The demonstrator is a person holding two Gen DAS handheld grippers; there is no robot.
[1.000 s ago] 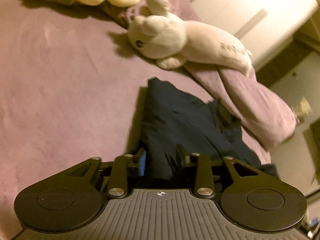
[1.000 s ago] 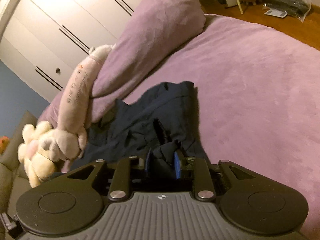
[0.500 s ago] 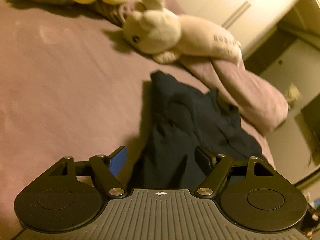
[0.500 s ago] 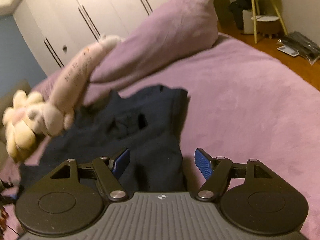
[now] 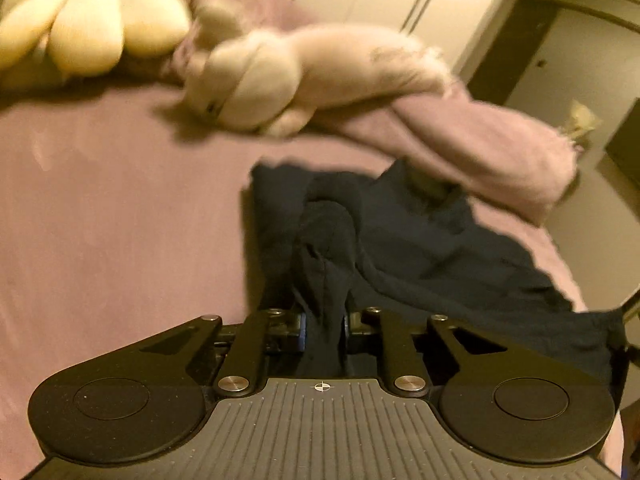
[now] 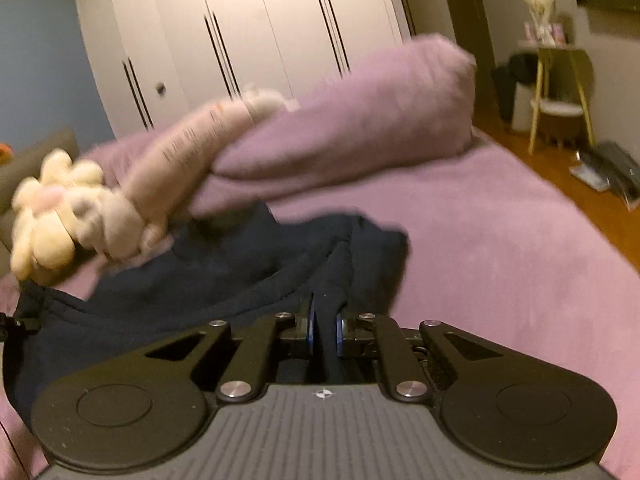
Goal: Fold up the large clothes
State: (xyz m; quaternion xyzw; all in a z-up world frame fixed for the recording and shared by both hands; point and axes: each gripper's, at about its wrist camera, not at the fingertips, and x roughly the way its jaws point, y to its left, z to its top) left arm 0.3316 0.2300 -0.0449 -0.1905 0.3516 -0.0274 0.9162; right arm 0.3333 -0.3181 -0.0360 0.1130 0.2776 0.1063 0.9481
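Observation:
A dark navy garment (image 5: 420,240) lies bunched on a purple bedspread (image 5: 120,232). My left gripper (image 5: 324,326) is shut on a fold of the garment at its near edge, cloth pinched between the blue pads. In the right wrist view the same garment (image 6: 224,280) spreads to the left, and my right gripper (image 6: 325,330) is shut on another fold of it. Both views are blurred by motion.
A long white plush rabbit (image 5: 280,76) and a yellow plush toy (image 5: 88,28) lie at the head of the bed by a purple pillow (image 6: 352,120). White wardrobes (image 6: 260,28) stand behind. A stool (image 6: 560,96) and wood floor lie to the right of the bed.
Both grippers were shut on the garment, opened wide half a second ago, and are now shut on folds of it again. Both cameras have tilted lower toward the bed.

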